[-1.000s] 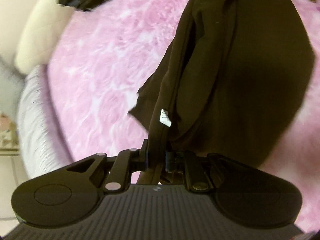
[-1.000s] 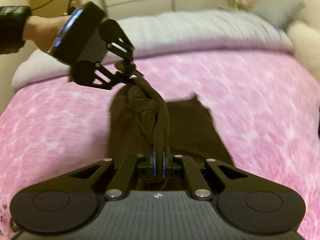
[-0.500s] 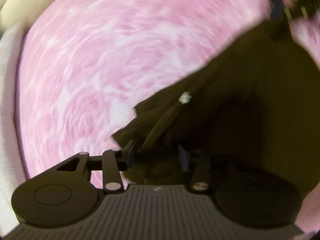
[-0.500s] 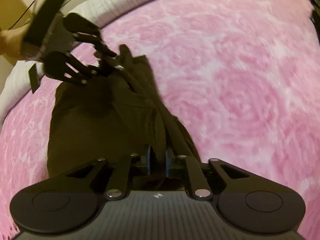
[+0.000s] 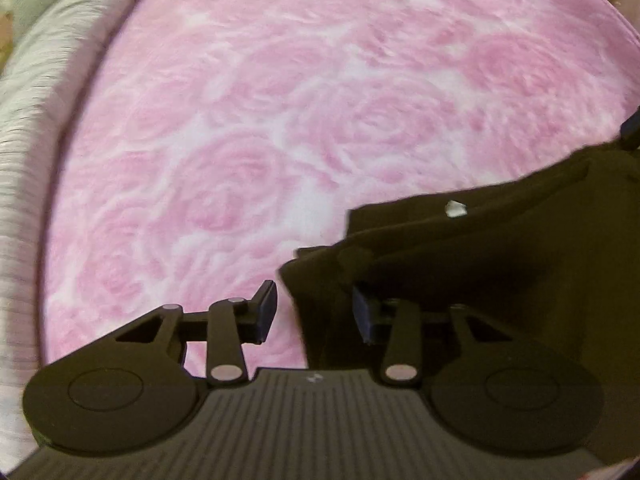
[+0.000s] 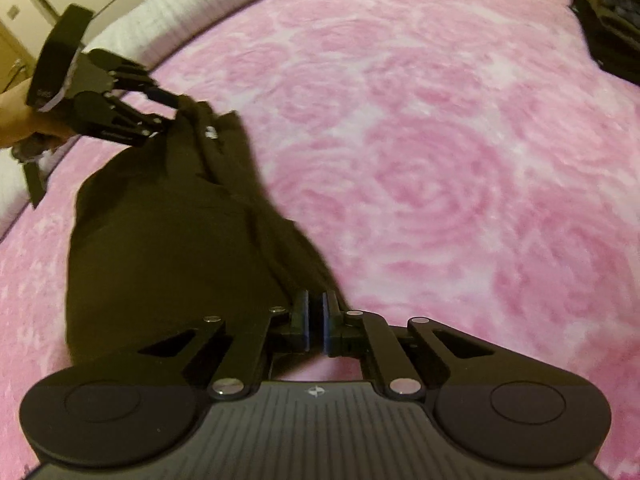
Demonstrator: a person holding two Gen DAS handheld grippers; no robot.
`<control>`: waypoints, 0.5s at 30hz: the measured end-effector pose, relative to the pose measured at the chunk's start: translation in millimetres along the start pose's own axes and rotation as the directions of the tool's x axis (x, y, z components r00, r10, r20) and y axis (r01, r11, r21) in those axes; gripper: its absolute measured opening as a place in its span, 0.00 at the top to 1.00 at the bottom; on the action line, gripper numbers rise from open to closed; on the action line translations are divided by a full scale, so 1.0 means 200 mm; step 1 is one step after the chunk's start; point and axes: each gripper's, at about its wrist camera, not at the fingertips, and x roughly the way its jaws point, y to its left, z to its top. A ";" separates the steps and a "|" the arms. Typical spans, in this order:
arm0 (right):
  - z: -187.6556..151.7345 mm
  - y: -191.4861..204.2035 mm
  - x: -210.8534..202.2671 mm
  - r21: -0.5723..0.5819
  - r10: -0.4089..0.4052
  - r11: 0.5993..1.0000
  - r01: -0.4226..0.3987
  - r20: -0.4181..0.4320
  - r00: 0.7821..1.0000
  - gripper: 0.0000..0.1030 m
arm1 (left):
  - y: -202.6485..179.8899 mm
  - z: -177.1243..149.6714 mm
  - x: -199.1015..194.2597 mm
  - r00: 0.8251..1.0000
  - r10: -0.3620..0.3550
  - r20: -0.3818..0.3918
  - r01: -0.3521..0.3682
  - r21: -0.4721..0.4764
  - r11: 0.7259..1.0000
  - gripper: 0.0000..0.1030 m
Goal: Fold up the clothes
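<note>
A dark brown garment [image 6: 168,232] lies folded on the pink rose-patterned blanket [image 6: 420,160]. In the left wrist view the garment [image 5: 500,280] fills the lower right and shows a small white tag [image 5: 456,209]. My left gripper [image 5: 314,310] is open, with the garment's corner lying loose between its fingers. It also shows in the right wrist view [image 6: 170,114] at the garment's far end. My right gripper [image 6: 316,320] is shut on the near edge of the garment.
A white-grey striped bed edge [image 5: 28,160] runs along the left. Another dark pile of clothes [image 6: 608,16] sits at the far right. Pale cabinet doors [image 6: 24,4] stand beyond the bed.
Both grippers have lowered the garment from hanging in the air onto the blanket. My left gripper has opened and let go of its end. The right gripper stays shut.
</note>
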 end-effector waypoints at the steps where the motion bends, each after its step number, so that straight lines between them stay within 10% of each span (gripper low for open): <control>1: 0.00 0.01 -0.02 -0.011 -0.025 1.000 0.025 0.008 1.000 0.86 | 0.02 -0.02 -0.04 1.000 0.016 0.010 -0.016 -0.017 1.000 0.64; 8: -0.08 0.32 -0.20 -0.246 0.011 0.969 0.004 0.062 0.998 0.77 | -0.06 -0.40 -0.43 0.990 0.139 0.024 -0.141 0.142 0.980 0.59; 15: -0.36 0.85 -0.15 -0.485 0.093 0.872 -0.065 0.035 0.995 0.28 | -0.50 -0.88 -0.50 0.979 0.195 0.066 -0.200 0.525 0.827 0.24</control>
